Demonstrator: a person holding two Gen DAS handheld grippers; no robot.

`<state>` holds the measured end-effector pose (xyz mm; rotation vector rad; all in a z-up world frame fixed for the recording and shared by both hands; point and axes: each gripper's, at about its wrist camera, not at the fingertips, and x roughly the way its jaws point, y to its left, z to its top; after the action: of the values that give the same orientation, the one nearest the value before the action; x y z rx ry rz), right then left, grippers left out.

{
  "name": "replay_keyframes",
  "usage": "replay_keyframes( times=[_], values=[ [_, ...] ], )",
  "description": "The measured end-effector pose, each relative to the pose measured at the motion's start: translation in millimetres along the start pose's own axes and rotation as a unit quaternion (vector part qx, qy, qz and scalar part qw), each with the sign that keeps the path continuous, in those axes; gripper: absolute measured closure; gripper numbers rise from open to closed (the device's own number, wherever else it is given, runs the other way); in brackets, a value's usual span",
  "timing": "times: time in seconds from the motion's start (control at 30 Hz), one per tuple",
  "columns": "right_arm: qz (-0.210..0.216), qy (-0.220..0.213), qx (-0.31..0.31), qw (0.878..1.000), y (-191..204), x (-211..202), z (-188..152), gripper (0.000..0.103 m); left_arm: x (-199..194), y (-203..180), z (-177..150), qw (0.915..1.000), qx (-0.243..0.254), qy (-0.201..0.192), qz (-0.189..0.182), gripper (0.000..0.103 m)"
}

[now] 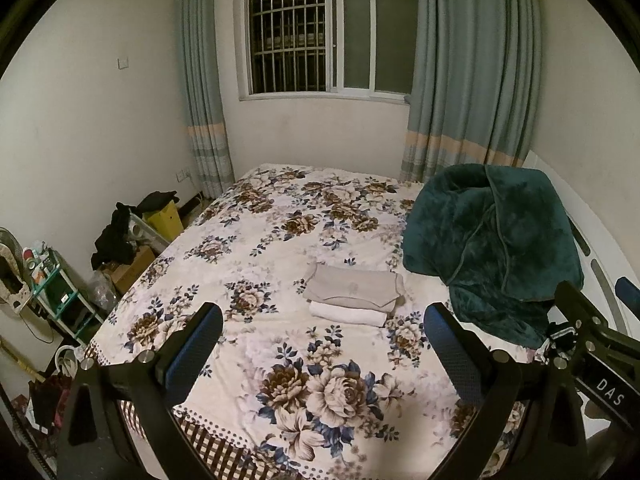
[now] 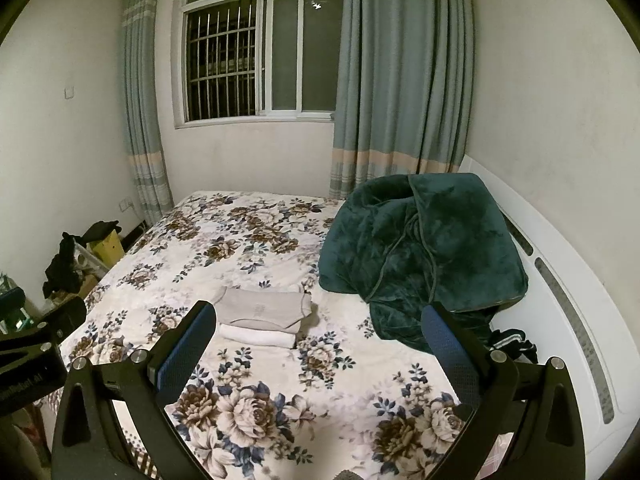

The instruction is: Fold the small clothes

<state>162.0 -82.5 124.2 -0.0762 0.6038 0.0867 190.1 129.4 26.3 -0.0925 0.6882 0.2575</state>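
"DAS" stands on the right gripper (image 1: 588, 292).

Ahead of you lies a bed (image 1: 248, 256) under a floral sheet. A dark green blanket (image 1: 492, 236) is heaped at its right side, against the white headboard (image 2: 560, 280). Behind it you see a barred window (image 1: 320, 36) flanked by blue-grey curtains (image 1: 472, 72). Left of the bed, note a yellow box (image 1: 166, 218), black clothing (image 1: 114, 240) and a small shelf (image 1: 60, 296).
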Motion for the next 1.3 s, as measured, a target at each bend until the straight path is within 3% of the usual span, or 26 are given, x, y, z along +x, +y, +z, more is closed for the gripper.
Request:
replay_keyframes(
  times=[1.3],
  values=[
    [-0.001,-0.001,0.000,1.000,2.2,0.4,-1.7,0.000,-4.9,3.9,-1.7,0.9999,-0.001,-0.007,0.007,0.000]
  ],
)
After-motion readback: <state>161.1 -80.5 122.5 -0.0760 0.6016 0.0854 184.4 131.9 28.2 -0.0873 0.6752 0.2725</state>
